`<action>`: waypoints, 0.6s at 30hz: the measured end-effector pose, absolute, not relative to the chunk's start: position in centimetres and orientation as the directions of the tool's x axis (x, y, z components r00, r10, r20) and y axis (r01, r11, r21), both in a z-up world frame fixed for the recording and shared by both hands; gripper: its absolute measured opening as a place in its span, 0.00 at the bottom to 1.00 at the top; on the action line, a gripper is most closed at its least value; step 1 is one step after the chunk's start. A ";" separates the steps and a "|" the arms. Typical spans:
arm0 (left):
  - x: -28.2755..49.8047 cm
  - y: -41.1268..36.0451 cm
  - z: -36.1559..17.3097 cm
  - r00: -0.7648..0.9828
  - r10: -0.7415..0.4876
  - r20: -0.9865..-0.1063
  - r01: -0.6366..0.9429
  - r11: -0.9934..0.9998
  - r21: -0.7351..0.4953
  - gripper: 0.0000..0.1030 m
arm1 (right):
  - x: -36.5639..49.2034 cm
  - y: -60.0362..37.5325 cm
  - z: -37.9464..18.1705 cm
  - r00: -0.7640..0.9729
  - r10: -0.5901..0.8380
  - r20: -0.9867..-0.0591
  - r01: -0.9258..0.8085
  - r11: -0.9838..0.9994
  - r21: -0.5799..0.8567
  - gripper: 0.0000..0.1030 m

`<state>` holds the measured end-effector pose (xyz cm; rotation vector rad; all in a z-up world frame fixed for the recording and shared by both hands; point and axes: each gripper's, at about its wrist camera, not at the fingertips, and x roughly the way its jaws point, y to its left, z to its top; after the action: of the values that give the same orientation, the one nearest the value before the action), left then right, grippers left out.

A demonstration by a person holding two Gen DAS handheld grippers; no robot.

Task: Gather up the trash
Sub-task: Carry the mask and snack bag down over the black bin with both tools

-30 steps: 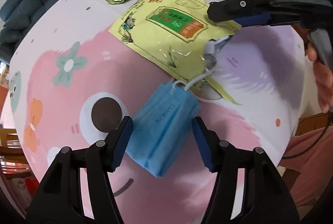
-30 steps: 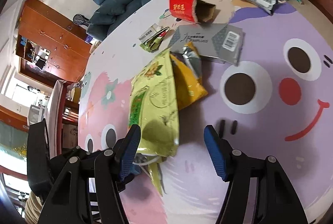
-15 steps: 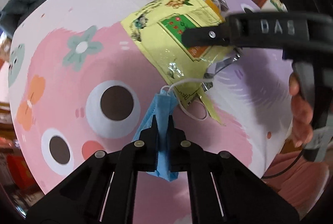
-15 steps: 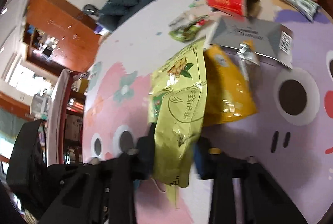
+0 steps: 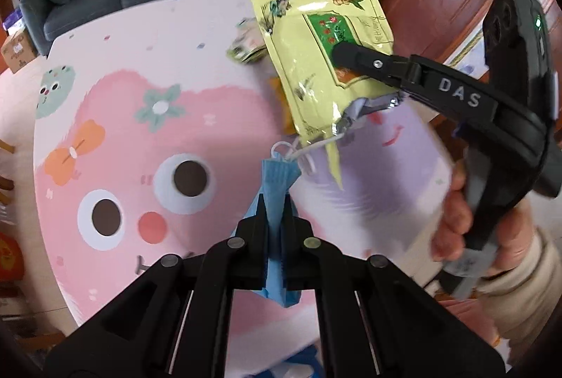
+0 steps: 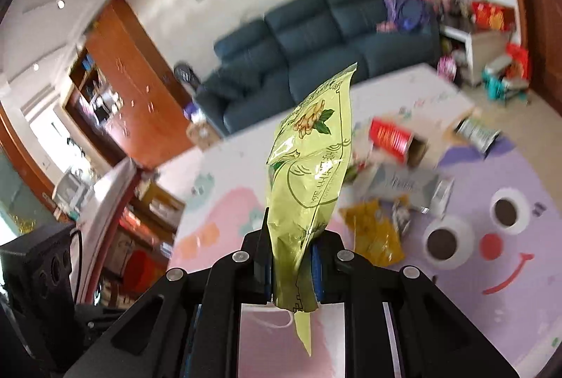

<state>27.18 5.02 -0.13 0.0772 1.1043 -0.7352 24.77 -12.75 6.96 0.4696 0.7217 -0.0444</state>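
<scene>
The left tongs [image 5: 275,209] are clamped on a blue face mask [image 5: 277,181], their two black fingers [image 5: 259,220] pressed flat against its folded pleats. In the left wrist view the mask stands at about 6 o'clock, its upper end fanning out above the fingertips and its lower end hanging below them, with white ear loops [image 5: 302,153] curling off the top toward 1 o'clock. The tongs point steeply downward at the surface [image 5: 123,118], a round top with a pink, white and lilac cartoon print; the mask is clear of it.

The right tongs [image 6: 291,237] grip a yellow-green snack bag [image 6: 309,174]. In the right wrist view the bag stands up from between the fingers [image 6: 258,251] at 6 o'clock, and a narrow torn strip hangs below them. That gripper is tilted less steeply, looking over the surface toward a dark blue sofa [image 6: 309,37] at 12 o'clock.

From the left wrist view the right tongs enter from 3 o'clock, a long black arm reaching toward 1 o'clock and crossing the bag's green label. A hand [image 5: 453,223] in a cream sleeve [image 5: 527,258] wraps the handle at about 4 o'clock. The bag hangs in the air above the surface, and the loops of the mask lie close to its lower corner; whether they touch is unclear.

On the surface lie a yellow packet [image 6: 376,237] at 4 o'clock in the right wrist view, a grey pouch [image 6: 404,184], a red carton [image 6: 393,139] with an open end, and a silvery wrapper [image 6: 477,132] at 2 o'clock.
</scene>
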 end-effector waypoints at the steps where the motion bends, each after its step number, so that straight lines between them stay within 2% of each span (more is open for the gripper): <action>1: 26.6 4.8 0.5 0.244 -0.513 -0.823 0.580 0.757 -0.300 0.02 | 23.9 -12.9 8.0 0.777 0.100 -0.621 0.203 0.895 0.397 0.15; 5: 23.1 3.9 3.2 0.240 -0.559 -0.794 0.619 0.718 -0.318 0.02 | 20.0 -13.8 11.2 0.825 0.054 -0.563 0.219 0.887 0.406 0.15; 8: 21.3 3.5 4.4 0.237 -0.577 -0.782 0.630 0.703 -0.328 0.02 | 17.0 -14.2 12.7 0.832 0.032 -0.554 0.227 0.891 0.392 0.15; 18: 14.1 1.3 4.6 0.171 -0.614 -0.770 0.645 0.661 -0.384 0.02 | 4.4 -16.2 12.2 0.769 -0.042 -0.637 0.302 0.903 0.305 0.15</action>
<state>14.08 1.29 4.55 0.0334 1.0762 -0.8942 4.42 -16.16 12.17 0.4097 0.6709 -0.1924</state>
